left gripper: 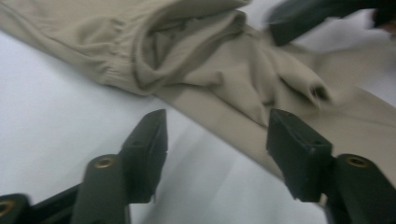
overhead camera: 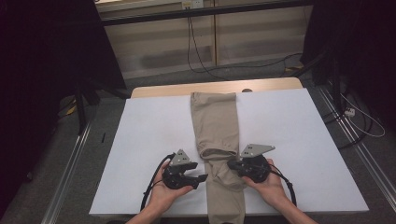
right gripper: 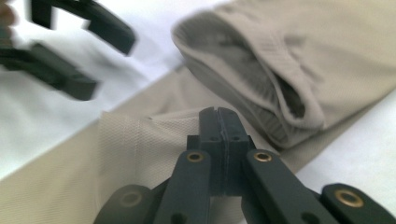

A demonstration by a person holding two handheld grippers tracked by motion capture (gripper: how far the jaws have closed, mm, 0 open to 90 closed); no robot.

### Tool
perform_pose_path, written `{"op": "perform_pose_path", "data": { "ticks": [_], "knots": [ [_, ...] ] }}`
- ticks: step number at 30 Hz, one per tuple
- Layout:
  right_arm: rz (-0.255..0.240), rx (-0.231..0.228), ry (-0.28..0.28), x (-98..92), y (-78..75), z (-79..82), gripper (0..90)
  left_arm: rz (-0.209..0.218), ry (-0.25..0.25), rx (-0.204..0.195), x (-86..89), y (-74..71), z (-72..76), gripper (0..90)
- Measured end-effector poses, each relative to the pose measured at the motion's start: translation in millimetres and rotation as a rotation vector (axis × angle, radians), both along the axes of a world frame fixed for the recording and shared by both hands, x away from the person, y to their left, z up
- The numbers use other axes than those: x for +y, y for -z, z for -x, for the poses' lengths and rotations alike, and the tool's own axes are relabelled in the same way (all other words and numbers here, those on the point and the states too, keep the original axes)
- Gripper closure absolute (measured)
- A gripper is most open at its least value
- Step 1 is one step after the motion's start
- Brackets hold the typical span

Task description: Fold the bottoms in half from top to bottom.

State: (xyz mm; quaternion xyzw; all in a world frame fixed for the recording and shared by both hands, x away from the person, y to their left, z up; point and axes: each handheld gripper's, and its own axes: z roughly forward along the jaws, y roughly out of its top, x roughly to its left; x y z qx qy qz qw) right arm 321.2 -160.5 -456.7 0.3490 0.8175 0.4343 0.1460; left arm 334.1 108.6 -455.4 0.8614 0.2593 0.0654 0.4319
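Right hand-held gripper (overhead camera: 232,164), lower centre of the high view, has its jaws pressed together; whether they pinch a fold of the khaki trousers (overhead camera: 215,126) at the right edge of the cloth cannot be told. Left hand-held gripper (overhead camera: 201,178) hovers at the opposite edge, jaws parted, nothing between them. Trousers lie lengthwise down the middle of the white bench (overhead camera: 140,154), elastic waistband (right gripper: 261,88) doubled back over them. Folding step looks under way. Next move likely calls for the left jaws to close on the near edge.

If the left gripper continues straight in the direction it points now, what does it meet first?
Most likely the beige cloth trousers: the open left gripper points at the near edge of their bunched fold on the white table cover. The depth is hard to judge.
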Motion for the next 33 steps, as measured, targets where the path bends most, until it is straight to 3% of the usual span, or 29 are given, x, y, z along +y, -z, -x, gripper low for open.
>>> {"op": "perform_pose_path", "data": {
  "ticks": [3,4,8,13,15,18,20,24,25,27,28,33],
  "knots": [
    [0.044,0.04,0.002,1.1,10.9,-3.3,88.6,-0.012,0.04,0.002,-3.9,1.2,4.8,44.0],
    [0.031,0.04,0.005,0.6,12.2,-3.4,87.7,-0.019,0.055,0.004,-6.0,1.8,6.6,46.5],
    [0.035,0.044,0.028,-3.5,9.8,-4.3,70.4,-0.041,0.117,-0.001,-14.4,3.8,14.0,58.6],
    [0.005,0.008,0.039,-12.1,-6.2,7.4,63.9,-0.054,0.139,-0.024,-24.8,4.2,17.5,60.4],
    [-0.024,-0.005,0.003,-13.1,-15.0,17.7,67.9,-0.055,0.136,-0.044,-26.9,4.0,16.3,62.4],
    [-0.017,-0.013,-0.081,-5.8,-20.7,33.0,68.8,-0.034,0.122,-0.028,-26.2,2.9,11.7,69.8],
    [0.022,-0.003,-0.122,1.8,-17.6,35.7,59.9,-0.028,0.103,-0.019,-24.1,3.0,9.6,72.8],
    [0.115,-0.006,-0.13,19.8,-5.6,31.5,46.9,-0.028,0.093,-0.02,-21.3,3.7,7.0,71.1],
    [0.132,-0.003,-0.126,22.2,-4.2,30.8,49.4,-0.03,0.095,-0.023,-21.5,4.1,7.4,69.9],
    [0.139,-0.001,-0.119,23.4,-3.0,30.9,72.3,-0.033,0.102,-0.02,-21.2,4.3,8.4,68.6],
    [0.119,0.002,-0.106,21.0,-4.4,31.5,84.6,-0.036,0.107,-0.019,-21.1,4.4,8.9,68.6],
    [0.003,-0.032,-0.049,-1.9,-20.6,41.8,88.8,-0.03,0.098,-0.028,-20.3,3.6,9.5,69.1]
  ]
}}
